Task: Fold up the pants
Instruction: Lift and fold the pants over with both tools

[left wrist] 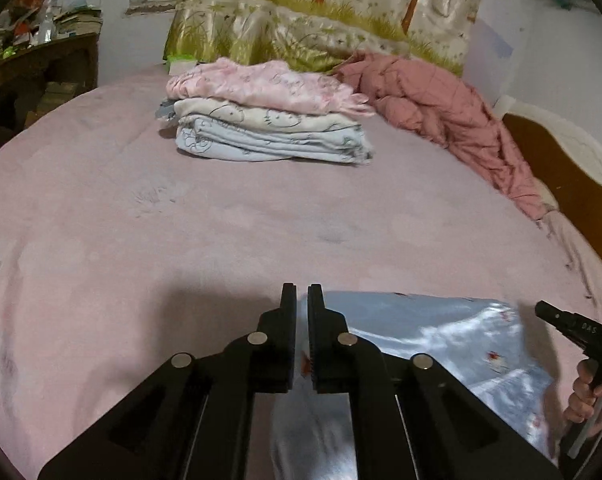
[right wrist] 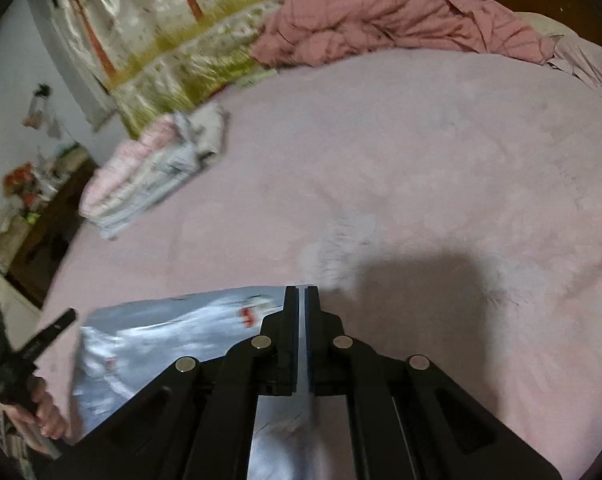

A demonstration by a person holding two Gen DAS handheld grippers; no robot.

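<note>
Pinching the pale blue pants (left wrist: 441, 340) on both sides: left gripper (left wrist: 301, 296) is clamped with jaws nearly together on the fabric's left edge, right gripper (right wrist: 302, 298) is doing the same on the opposite edge. Pants are stretching between the two, sitting at the near edge of the bed (left wrist: 181, 220), directly under both tools. In the left wrist view, a hand (left wrist: 589, 396) is showing at the right frame edge wrapping the other tool's handle.

Risk, as I'm reading it: both bites look thin, right at the hem, so slick cloth could be sliding out of one jaw mid-fold and dropping that corner. If the two hands are travelling unevenly, the fold line is going to skew. Cloth dragging on the fuzzy sheet could also be bunching underneath. Right wrist view is blurring, so I cannot tell how many layers each jaw is holding.

Materials: pants are thin and shiny with small red prints, creasing softly. Bed sheet is pink, plush, matte, scuffed in patches. Further out, a stack of folded clothes (left wrist: 269, 120) is lying flat, soft printed cotton, pink over cream over blue. Beyond it, a puffy quilted pink blanket (left wrist: 441, 108) is heaped up, and a glossy curtain (left wrist: 321, 12) with a tree print is hanging behind.
</note>
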